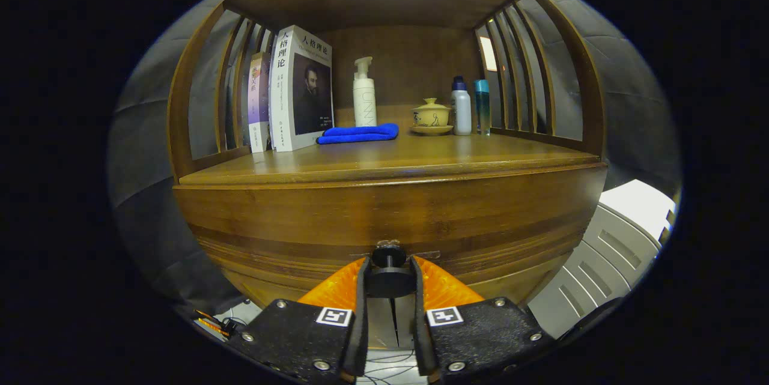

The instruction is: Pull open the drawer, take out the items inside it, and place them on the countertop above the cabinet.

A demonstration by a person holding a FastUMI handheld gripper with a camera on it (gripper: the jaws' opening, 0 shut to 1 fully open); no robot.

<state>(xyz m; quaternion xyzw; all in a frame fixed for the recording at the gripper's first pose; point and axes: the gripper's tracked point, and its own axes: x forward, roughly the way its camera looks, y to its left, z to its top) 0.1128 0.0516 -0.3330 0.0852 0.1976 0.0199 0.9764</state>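
Note:
A wooden cabinet stands right in front of me, its drawer front (390,223) closed flush. A round black knob (389,271) juts from the drawer front. My gripper (389,277) has one finger pressed on each side of that knob. Above the drawer lies the wooden countertop (390,160), a shelf with a roof and slatted sides. The drawer's inside is hidden.
On the countertop stand three upright books (297,90) at the left, a folded blue cloth (359,133), a white pump bottle (364,93), a yellow lidded cup on a saucer (431,116), and two small bottles (468,106). A white slatted crate (613,247) sits to the cabinet's right.

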